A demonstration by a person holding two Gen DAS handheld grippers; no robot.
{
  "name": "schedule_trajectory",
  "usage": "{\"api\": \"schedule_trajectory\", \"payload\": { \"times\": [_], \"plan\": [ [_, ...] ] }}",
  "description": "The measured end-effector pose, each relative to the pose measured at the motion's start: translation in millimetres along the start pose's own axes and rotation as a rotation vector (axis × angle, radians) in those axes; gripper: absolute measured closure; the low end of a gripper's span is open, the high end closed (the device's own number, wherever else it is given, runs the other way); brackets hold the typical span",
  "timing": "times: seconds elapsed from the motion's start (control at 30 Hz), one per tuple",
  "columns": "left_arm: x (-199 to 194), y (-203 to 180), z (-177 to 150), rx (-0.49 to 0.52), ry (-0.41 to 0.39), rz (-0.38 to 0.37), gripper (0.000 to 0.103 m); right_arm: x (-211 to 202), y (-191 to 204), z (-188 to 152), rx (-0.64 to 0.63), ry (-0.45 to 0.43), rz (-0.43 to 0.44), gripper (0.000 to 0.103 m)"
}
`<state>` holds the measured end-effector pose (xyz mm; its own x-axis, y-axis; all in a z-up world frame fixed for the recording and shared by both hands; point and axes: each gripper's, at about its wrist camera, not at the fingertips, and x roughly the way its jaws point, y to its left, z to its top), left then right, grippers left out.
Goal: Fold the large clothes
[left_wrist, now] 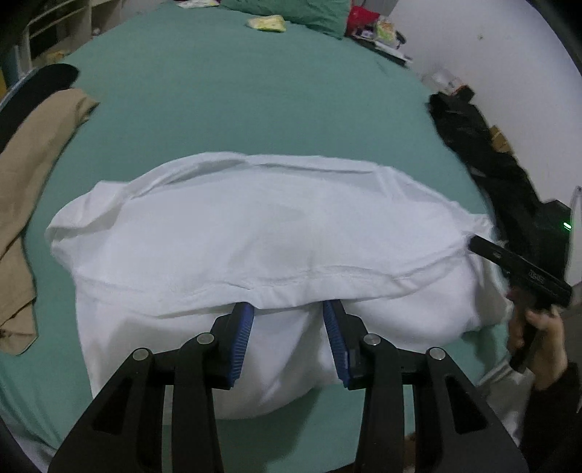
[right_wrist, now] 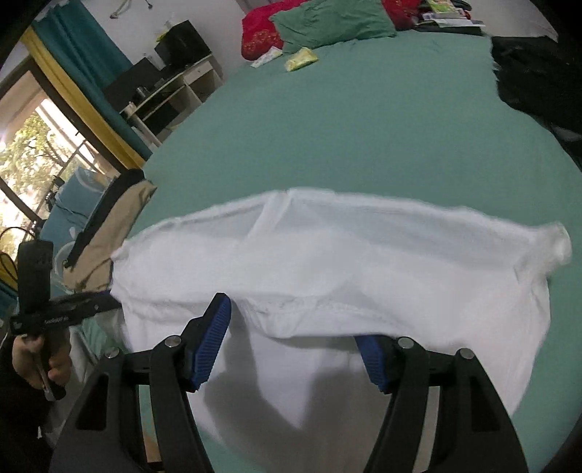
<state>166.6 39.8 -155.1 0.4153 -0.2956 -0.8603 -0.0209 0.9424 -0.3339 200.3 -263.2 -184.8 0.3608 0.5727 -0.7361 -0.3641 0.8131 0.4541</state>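
A white shirt (left_wrist: 254, 247) of thin, softly creased cloth with a stitched hem lies doubled over on the smooth green bed sheet (left_wrist: 236, 102), just ahead of both grippers. The left gripper (left_wrist: 287, 309) and right gripper (right_wrist: 294, 327) each hold their ribbed blue pads (left_wrist: 242, 342) wide apart, tips tucked under the folded hem and clamping nothing. A tan garment (left_wrist: 32, 182) lies crumpled off to the left.

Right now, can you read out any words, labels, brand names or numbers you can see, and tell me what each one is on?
Nothing can be read.
Right gripper: pale marking on its black body, too blurred to read.
Left gripper: small pale print on its black body, too blurred to read.
Yellow packet on the green bedsheet: any print is too small to read.
White shirt: no print shows.
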Motion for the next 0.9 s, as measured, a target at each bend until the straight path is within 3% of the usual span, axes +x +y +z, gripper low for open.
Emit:
{"api": "schedule_trajectory", "payload": {
  "times": [0.13,0.23,0.43,0.53,0.67,0.77,0.83,0.9],
  "plan": [
    [2.8,-9.4,11.6,0.015,0.010,-0.056,0.061,14.9,-2.0,28.1,-0.020,-0.007,0.037,0.036],
    [19.8,-7.5,21.8,0.037,0.031,-0.009,0.061,27.1,-8.5,48.3,-0.025,-0.030,0.041,0.036],
    [32.5,4.2,54.7,-0.005,-0.022,-0.034,0.061,29.0,-22.2,77.8,0.023,-0.113,0.075,0.038],
    [37.5,13.0,81.7,-0.003,-0.066,0.017,0.061,28.8,-25.8,94.0,0.010,-0.137,-0.010,0.037],
    [35.8,28.5,112.9,-0.015,-0.112,0.082,0.061,14.1,-37.5,87.9,0.027,-0.163,-0.010,0.037],
    [24.3,32.6,121.0,0.013,-0.153,0.091,0.061,9.6,-44.7,77.2,-0.064,-0.081,-0.092,0.037],
    [21.9,35.0,117.8,0.036,-0.134,0.116,0.061,17.3,-49.6,66.0,-0.138,0.006,-0.211,0.037],
    [23.9,34.2,108.9,0.061,-0.101,0.130,0.061,23.3,-57.6,55.5,-0.172,0.056,-0.270,0.037]
  ]
}}
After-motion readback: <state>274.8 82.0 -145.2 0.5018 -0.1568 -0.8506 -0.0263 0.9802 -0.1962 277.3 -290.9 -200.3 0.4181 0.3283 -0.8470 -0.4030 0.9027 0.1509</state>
